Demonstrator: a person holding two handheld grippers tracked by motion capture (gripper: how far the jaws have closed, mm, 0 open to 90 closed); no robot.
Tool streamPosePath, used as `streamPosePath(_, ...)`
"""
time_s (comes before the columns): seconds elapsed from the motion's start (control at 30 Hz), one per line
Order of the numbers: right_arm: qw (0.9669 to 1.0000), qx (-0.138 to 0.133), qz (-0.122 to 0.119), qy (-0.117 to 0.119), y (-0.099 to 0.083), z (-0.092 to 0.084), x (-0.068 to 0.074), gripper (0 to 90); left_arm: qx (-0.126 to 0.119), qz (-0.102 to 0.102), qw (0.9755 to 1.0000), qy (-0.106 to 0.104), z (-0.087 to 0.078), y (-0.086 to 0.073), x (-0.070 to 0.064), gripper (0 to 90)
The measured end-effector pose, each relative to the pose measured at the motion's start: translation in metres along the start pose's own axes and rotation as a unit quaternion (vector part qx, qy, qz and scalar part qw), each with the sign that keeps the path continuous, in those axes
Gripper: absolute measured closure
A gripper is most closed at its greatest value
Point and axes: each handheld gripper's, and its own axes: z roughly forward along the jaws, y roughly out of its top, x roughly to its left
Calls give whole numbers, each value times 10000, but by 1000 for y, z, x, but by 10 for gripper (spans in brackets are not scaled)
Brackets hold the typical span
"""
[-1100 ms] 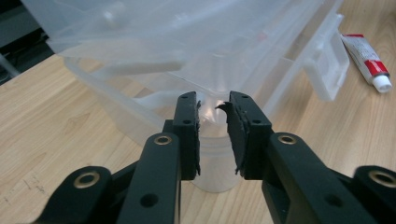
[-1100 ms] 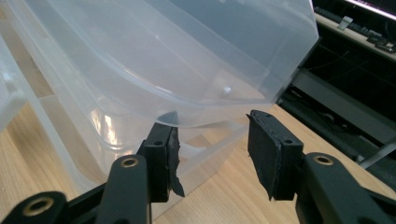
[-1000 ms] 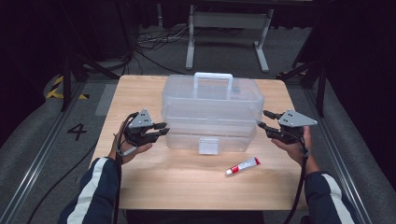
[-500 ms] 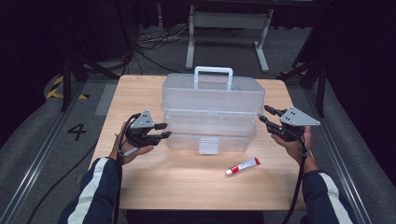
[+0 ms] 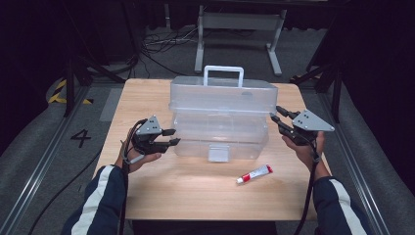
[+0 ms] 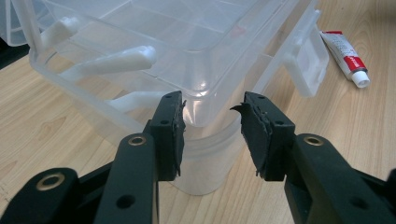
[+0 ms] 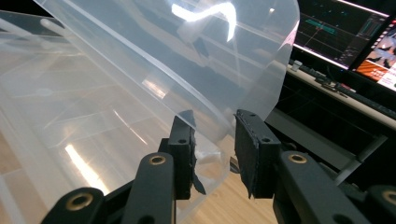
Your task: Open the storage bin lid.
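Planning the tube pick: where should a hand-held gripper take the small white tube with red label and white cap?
Grip the small white tube with red label and white cap across its flat midsection, coming from above; it lies flat on the bare wooden table, clear of the box.

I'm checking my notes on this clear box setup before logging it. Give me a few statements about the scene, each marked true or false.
1. The clear plastic box stands on the wooden table. True.
2. A small tube lies inside the box. False: it lies on the table in front of it.
3. The box's white handle stands upright. True.
4. The left gripper holds the tube. False: it is at the box's left end, jaws apart.
5. The right gripper is at the box's right end. True.
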Motion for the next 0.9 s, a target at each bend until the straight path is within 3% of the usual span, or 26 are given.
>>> streamPosePath(0.37, 9990, -120, 133, -402, 6, 3, 3, 732, -44, 17, 10000, 1, 1, -1, 1, 578)
streamPosePath(0.63, 9969, -118, -4, -781, 11, 6, 7, 762, -55, 6, 10000, 2, 1, -1, 1, 574)
streamPosePath(0.9, 9955, -68, -41, -940, 18, 10, 5, 777, -67, -10, 10000, 9, 2, -1, 1, 567)
